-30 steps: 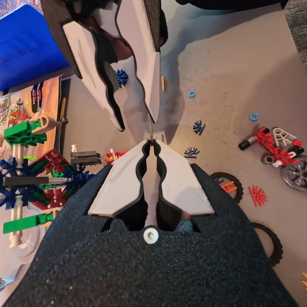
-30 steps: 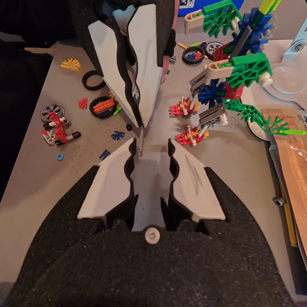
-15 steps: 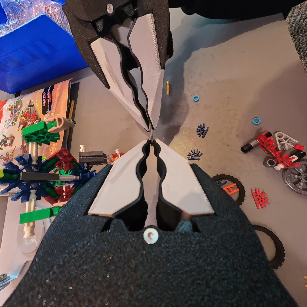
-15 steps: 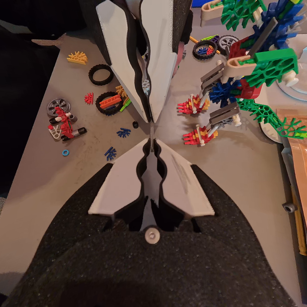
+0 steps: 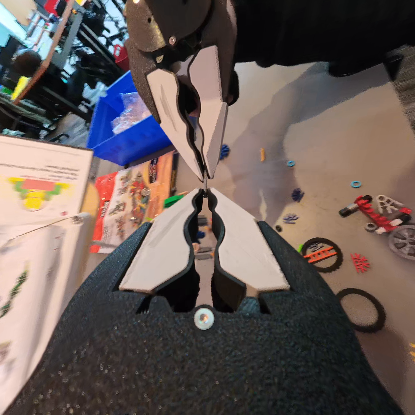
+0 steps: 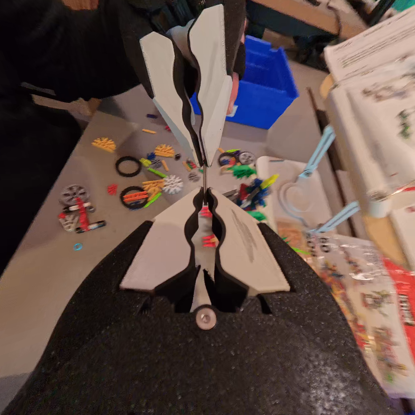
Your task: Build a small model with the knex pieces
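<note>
Both ends of the thin grey rod [image 5: 205, 184] are hidden inside the pinching tips of the left gripper [image 5: 204, 192] and the facing right gripper [image 6: 204, 191], while beyond them a blue bin [image 5: 132, 137] holds blurred clear plastic [image 5: 128, 116].

Loose toy parts [image 6: 155, 179] crowd the table [image 6: 56, 258] beneath; booklets [image 6: 370, 89] wall one side, blue bin [image 5: 125, 139] behind.

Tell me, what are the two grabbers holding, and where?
One thin grey metal rod. The left gripper pinches one end and the right gripper the other, above the table.
</note>
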Tool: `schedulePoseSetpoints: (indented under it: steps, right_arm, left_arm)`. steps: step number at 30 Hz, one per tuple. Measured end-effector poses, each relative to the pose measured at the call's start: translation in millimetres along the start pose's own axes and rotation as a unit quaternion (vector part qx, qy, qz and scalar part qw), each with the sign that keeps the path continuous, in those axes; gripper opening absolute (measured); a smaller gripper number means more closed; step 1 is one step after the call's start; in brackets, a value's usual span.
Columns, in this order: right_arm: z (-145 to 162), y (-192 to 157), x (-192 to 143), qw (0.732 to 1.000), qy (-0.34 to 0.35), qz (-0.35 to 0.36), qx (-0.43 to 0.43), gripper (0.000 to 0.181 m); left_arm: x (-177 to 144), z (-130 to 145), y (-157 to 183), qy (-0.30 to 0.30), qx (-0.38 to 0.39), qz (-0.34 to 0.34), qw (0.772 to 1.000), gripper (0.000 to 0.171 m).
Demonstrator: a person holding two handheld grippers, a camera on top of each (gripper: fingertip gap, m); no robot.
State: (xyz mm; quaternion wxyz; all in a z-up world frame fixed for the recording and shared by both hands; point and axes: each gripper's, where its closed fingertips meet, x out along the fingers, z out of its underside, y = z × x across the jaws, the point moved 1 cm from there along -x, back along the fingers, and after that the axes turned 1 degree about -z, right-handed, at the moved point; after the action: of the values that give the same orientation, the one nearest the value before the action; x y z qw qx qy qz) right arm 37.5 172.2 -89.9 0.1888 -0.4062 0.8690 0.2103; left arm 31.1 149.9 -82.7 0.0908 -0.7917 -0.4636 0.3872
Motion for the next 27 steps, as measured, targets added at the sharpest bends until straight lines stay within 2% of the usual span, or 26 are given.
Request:
schedulePoseSetpoints:
  steps: [2, 5, 10, 18, 27]
  right_arm:
    - [-14.9, 18.4, -2.1, 1.000, -0.001, 0.021, -0.022, 0.002]
    - [-31.7, 38.9, -5.1, 0.999, 0.015, 0.029, -0.035, 0.002]
    - [-26.9, 65.0, 8.2, 0.999, 0.001, 0.041, -0.034, 0.002]
    - [-7.5, 73.8, 23.3, 0.999, -0.023, 0.021, -0.028, 0.002]
    - [-3.9, 76.7, 27.4, 0.999, -0.024, 0.014, -0.033, 0.002]
  left_arm:
    - [-10.2, -0.5, -22.0, -0.015, 0.017, -0.033, 0.999, 0.000]
    - [-20.0, -2.5, -44.8, -0.008, 0.008, -0.057, 0.998, 0.000]
    - [-16.9, 19.4, -67.6, -0.024, -0.015, -0.070, 0.997, 0.001]
    - [0.4, 47.2, -67.0, -0.062, -0.026, -0.037, 0.997, 0.001]
    - [2.7, 52.7, -66.4, -0.084, -0.026, -0.039, 0.995, 0.001]
